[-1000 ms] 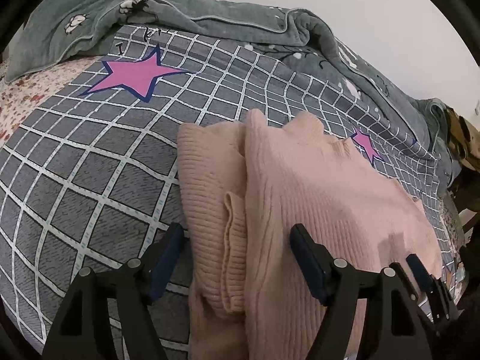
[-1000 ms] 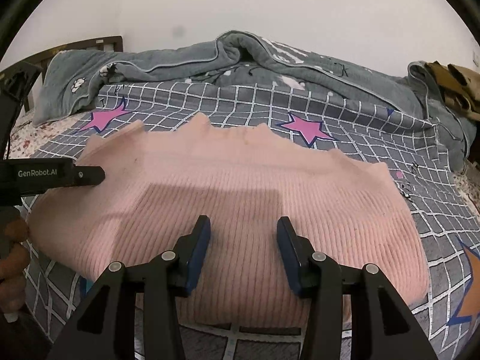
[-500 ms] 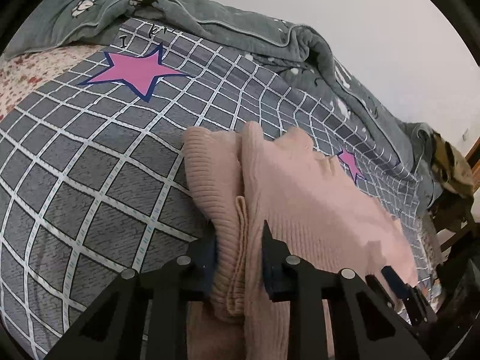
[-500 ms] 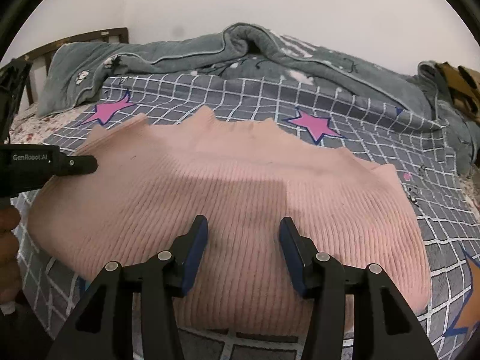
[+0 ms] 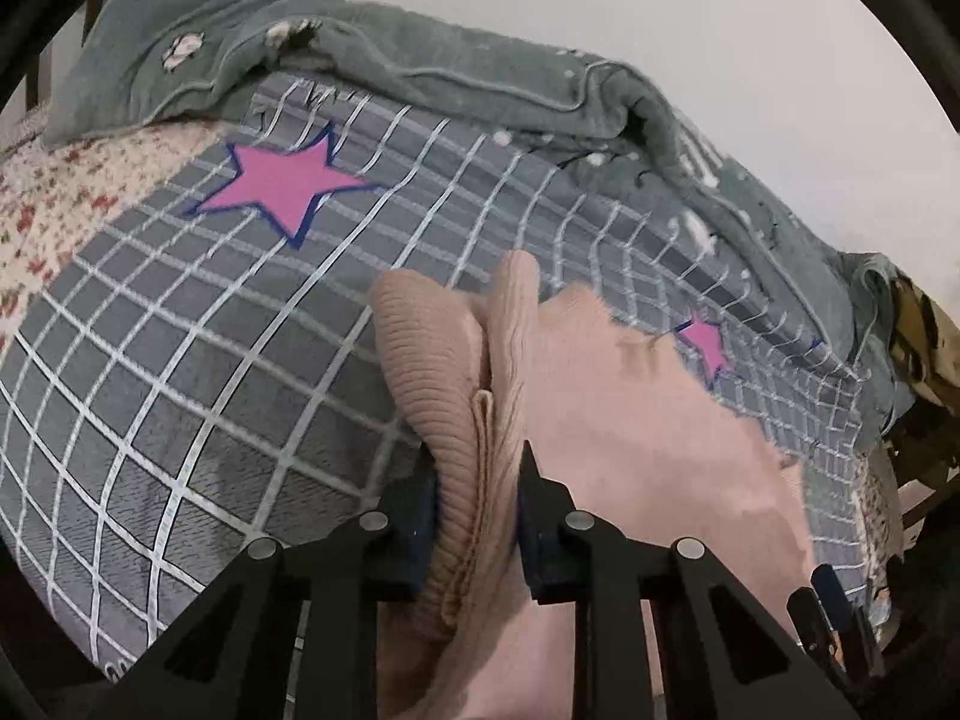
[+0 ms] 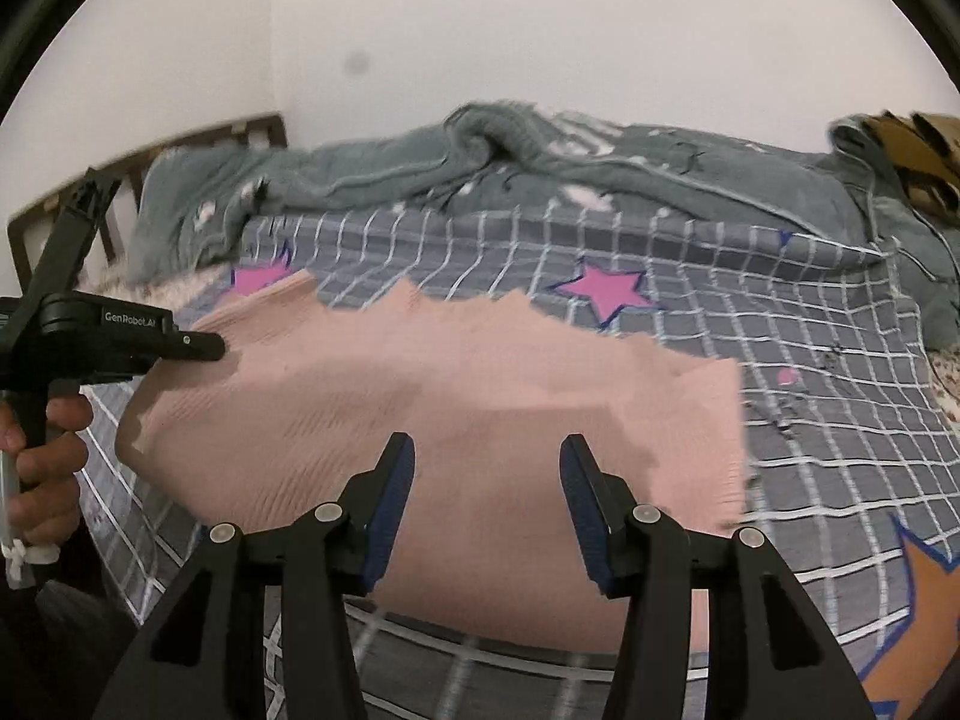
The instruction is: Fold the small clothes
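Note:
A pink ribbed sweater (image 5: 630, 432) lies spread across the grid-patterned bedspread (image 5: 180, 360). Its left side is bunched into a thick fold, and my left gripper (image 5: 477, 462) has both pads pressed on that fold, the jaws still closing, lifting it slightly off the bed. In the right wrist view the sweater (image 6: 480, 372) fills the middle. My right gripper (image 6: 486, 450) hovers over its near edge with the jaws apart and nothing between them. A hand (image 6: 42, 450) holds the left gripper at the left edge of that view.
A rumpled grey-green blanket (image 6: 540, 180) is heaped along the far side of the bed by the wall. A wooden headboard (image 6: 180, 144) stands at the far left. A brown patterned garment (image 6: 912, 150) lies at the far right. A floral sheet (image 5: 48, 210) shows at the left.
The left jaws went from wide apart to closed on the sweater's folded left edge, then rose with it. The right gripper rose and drew back; its jaws stayed apart.

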`<state>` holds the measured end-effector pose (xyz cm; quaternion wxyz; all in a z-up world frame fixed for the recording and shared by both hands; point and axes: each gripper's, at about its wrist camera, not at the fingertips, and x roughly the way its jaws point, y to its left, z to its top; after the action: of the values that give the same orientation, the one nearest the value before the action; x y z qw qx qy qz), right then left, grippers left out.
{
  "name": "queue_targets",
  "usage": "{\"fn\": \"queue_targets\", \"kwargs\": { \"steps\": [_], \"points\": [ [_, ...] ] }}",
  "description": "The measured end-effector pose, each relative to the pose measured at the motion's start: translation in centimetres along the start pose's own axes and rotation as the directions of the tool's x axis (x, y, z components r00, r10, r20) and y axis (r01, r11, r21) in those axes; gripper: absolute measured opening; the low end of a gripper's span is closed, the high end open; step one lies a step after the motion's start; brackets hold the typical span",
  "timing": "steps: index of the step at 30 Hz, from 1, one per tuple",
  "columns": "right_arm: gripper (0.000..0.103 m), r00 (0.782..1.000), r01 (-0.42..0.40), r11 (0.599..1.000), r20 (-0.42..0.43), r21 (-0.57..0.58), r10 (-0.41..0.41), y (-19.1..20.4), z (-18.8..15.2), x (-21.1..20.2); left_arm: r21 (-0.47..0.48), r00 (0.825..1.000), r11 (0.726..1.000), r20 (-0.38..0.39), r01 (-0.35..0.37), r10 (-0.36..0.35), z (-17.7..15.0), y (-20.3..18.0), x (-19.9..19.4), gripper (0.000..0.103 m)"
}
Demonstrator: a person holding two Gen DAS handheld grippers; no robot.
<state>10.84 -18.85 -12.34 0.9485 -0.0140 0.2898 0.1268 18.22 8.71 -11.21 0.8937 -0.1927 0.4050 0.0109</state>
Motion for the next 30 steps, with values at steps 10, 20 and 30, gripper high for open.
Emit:
{"fn": "queue_targets", "kwargs": {
  "steps": [10, 20, 30],
  "points": [
    [0.05, 0.993, 0.049, 0.969, 0.088, 0.242, -0.073, -11.1, 0.7, -4.9, 0.081, 0.998, 0.995, -0.022, -0.056, 0.058, 0.4, -10.7, -2.8, 0.021],
    [0.05, 0.992, 0.064, 0.909, 0.073, 0.411, -0.103, -19.7, -0.8, -7.5, 0.253, 0.995, 0.967, -0.091, -0.022, 0.047, -6.1, -24.5, 0.8, 0.004],
    [0.05, 0.994, 0.032, 0.918, 0.085, 0.395, -0.072, -19.5, -1.2, -7.9, 0.397, 0.994, 0.913, -0.095, 0.094, -0.061, -9.9, -28.7, 1.9, 0.002]
  ]
}}
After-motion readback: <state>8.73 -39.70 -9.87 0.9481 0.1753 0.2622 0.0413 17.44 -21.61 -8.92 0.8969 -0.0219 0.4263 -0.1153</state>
